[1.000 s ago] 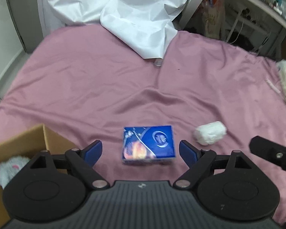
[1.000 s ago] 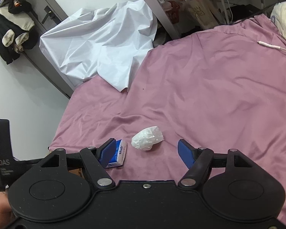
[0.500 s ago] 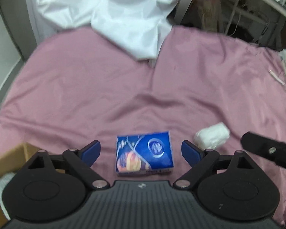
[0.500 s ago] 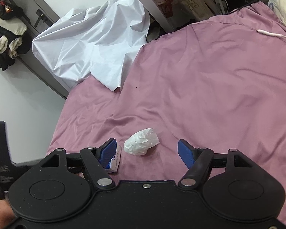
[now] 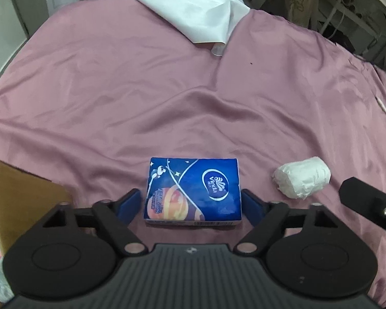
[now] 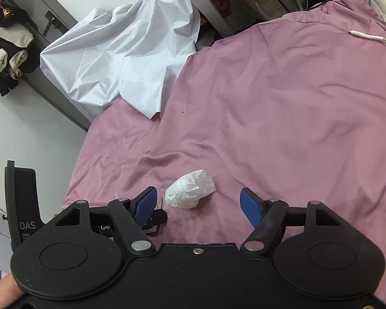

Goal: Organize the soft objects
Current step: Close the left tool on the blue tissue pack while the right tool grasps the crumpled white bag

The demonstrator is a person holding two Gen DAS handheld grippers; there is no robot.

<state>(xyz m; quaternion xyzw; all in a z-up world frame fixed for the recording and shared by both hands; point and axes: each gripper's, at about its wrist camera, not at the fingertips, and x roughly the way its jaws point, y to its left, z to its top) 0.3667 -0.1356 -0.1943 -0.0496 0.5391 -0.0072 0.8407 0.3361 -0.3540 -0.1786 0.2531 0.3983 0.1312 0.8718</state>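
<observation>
Pink bedsheet [image 5: 193,97] fills my view. My left gripper [image 5: 191,203] has dropped lower than a second ago, its jaws just closing around the blue tissue pack [image 5: 193,190], pads beside its short ends, not yet pressing. The pack lies flat, long axis crosswise. My right gripper [image 6: 198,206] stays apart above the white wad [image 6: 190,193].

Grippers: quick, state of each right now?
Left gripper: jaws just closing around the tissue pack, grip not confirmed.
Right gripper: open, empty, white wad ahead.
</observation>
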